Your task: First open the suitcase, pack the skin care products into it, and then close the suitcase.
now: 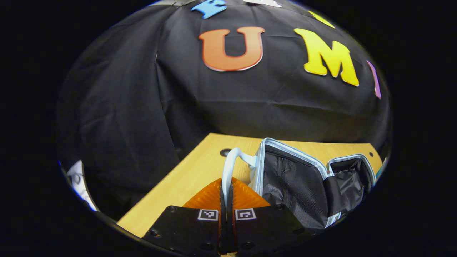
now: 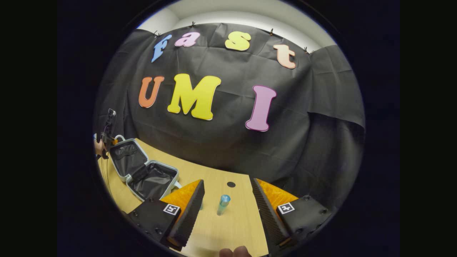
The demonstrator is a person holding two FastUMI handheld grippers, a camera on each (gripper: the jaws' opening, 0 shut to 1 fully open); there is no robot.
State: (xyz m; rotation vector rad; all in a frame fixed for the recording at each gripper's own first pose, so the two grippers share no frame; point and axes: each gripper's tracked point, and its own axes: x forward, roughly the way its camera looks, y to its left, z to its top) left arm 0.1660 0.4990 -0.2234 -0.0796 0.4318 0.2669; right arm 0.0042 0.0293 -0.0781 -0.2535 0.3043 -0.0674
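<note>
Upright bottle (image 2: 223, 204) (cap topmost)

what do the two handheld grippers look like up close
Each gripper, left and right, has a black body with visible screws, and each finger base carries a small square black-and-white marker. The right gripper's inner pads are ribbed. In the right gripper view, cables hang below the distant left gripper.

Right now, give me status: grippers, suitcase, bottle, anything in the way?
Left gripper shut on suitcase handle, lid held up. Right gripper open, bottle upright on table ahead between its fingers. Suitcase open, lining bare where visible. Nothing between bottle and case.
</note>
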